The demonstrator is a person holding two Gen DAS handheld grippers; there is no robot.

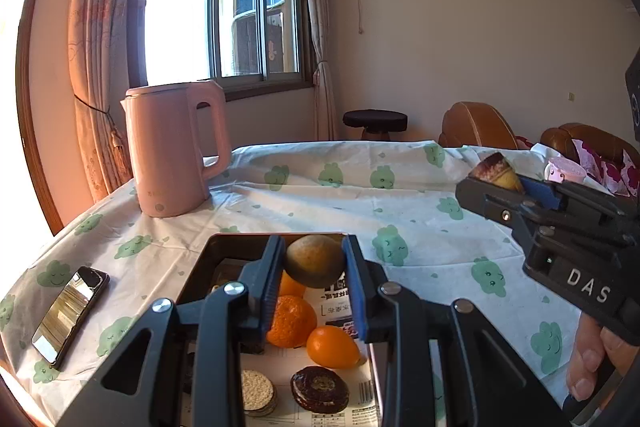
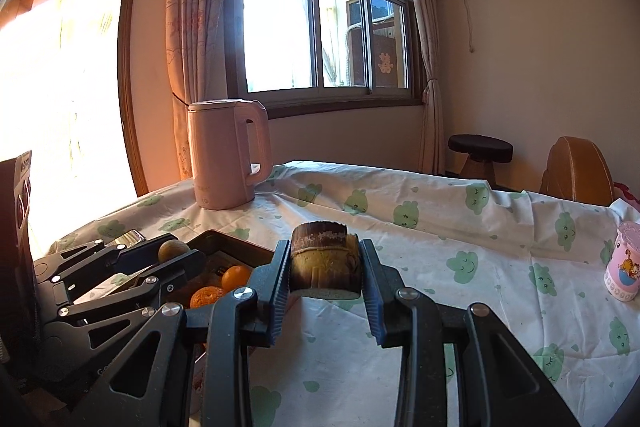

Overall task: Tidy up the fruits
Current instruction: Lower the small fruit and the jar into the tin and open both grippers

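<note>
**Inspector:** Fruit first. Where does each piece sit?

**Assistant:** Brownish-green round fruit [image 1: 315, 261] is clamped between the pads of the left claw [image 1: 315, 283], raised over the dark tray [image 1: 224, 247]. Below it in the tray lie a mandarin [image 1: 291, 321], a smooth orange fruit [image 1: 333, 346] just beside it, and part of a third orange piece [image 1: 291, 285] behind the mandarin.

**Inspector:** Anything else in that tray?

**Assistant:** A pale round biscuit stack [image 1: 258, 391] and a chocolate-coated round cake [image 1: 320, 389], near the front edge, on printed paper.

**Inspector:** Right claw?

**Assistant:** Right claw [image 2: 325, 269] is closed narrow on a cylindrical sponge cake [image 2: 325, 259] with a dark brown top, held clear of the bench [image 2: 440, 307] to the right of the tray. A hand [image 1: 592, 359] grips its handle.

**Inspector:** Surroundings?

**Assistant:** Bench carries a white cloth printed with green clouds. Pink kettle [image 1: 174, 147] stands upright at the far left corner; a phone [image 1: 70, 313] lies flat left of the tray; a pink cup [image 2: 624, 263], possibly yoghurt, print too small to confirm, stands at the right edge.
</note>
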